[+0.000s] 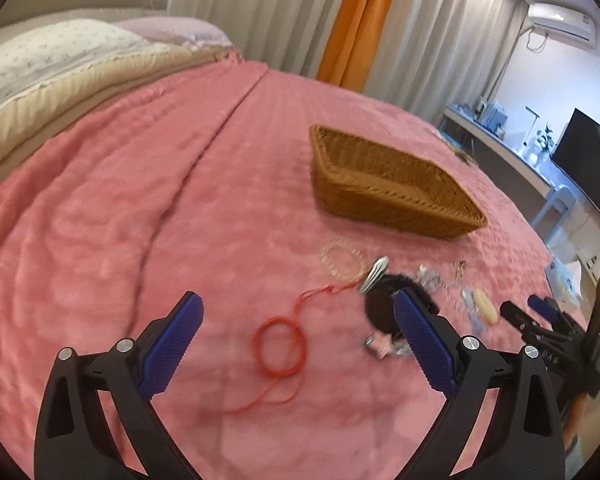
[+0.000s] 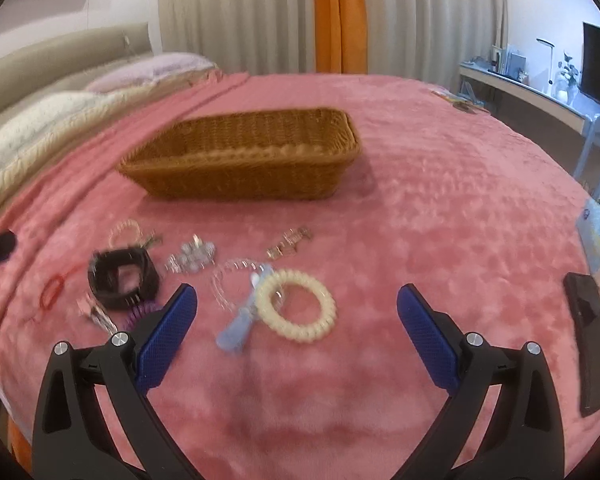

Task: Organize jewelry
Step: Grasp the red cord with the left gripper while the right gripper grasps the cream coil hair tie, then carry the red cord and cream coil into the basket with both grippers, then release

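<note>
Bare pink bedspread (image 2: 440,220) fills the frame's right and bottom; scattered jewelry crowds centre-left below the woven wicker basket (image 2: 244,176).

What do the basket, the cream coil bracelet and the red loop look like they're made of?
Basket: woven wicker or rattan, matte brown; the braided rim and weave show, though it could be plastic imitation. Cream coil bracelet: looks like smooth glossy plastic, spiralled like a phone cord. Red loop: thin cord or string, limp and trailing; blur hides its texture.
</note>
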`<state>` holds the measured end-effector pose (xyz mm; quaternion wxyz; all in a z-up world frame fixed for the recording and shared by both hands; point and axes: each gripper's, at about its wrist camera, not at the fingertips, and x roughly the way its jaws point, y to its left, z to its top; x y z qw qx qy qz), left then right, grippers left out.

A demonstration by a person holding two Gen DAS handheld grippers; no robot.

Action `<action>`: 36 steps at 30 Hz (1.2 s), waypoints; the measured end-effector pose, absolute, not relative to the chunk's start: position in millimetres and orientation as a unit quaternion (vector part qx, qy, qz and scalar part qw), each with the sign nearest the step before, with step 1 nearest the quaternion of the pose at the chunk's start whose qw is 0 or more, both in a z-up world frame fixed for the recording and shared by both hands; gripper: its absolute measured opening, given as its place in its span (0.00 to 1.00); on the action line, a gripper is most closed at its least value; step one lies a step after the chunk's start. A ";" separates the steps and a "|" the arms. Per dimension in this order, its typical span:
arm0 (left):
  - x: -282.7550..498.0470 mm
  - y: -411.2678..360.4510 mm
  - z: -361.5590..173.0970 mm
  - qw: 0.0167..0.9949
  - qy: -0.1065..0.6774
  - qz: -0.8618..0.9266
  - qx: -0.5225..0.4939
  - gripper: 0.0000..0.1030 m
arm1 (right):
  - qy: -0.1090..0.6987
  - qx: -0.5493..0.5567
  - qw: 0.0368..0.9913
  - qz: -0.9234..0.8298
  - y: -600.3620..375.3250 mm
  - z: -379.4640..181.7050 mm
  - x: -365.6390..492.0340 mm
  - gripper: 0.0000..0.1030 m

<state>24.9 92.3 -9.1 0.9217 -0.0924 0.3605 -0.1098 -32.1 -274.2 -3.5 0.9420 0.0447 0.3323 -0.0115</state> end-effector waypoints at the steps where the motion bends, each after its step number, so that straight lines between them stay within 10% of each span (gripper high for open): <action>1: 25.2 96.7 -11.9 0.918 0.369 -0.113 -0.093 0.84 | 0.335 0.036 0.942 -0.012 -273.9 -3.4 -33.9 0.93; 8: 37.3 94.6 -43.0 0.890 0.429 -0.129 -0.086 0.54 | 0.363 0.014 0.932 -0.006 -281.1 -12.8 -47.3 0.68; 24: 56.7 87.0 -58.7 0.886 0.451 -0.107 -0.026 0.47 | 0.440 0.047 0.897 0.011 -288.5 -34.0 15.9 0.25; 27: 54.6 79.1 -58.4 0.889 0.447 -0.096 0.001 0.31 | 0.437 0.039 0.899 0.015 -285.3 -33.5 14.6 0.11; 30: 51.4 77.1 -58.6 0.888 0.448 -0.103 0.007 0.05 | 0.429 0.039 0.902 0.018 -284.8 -32.1 10.9 0.10; 36: 41.8 78.3 -47.8 0.900 0.419 -0.120 -0.019 0.02 | 0.404 0.049 0.913 0.027 -286.7 -19.5 -1.3 0.10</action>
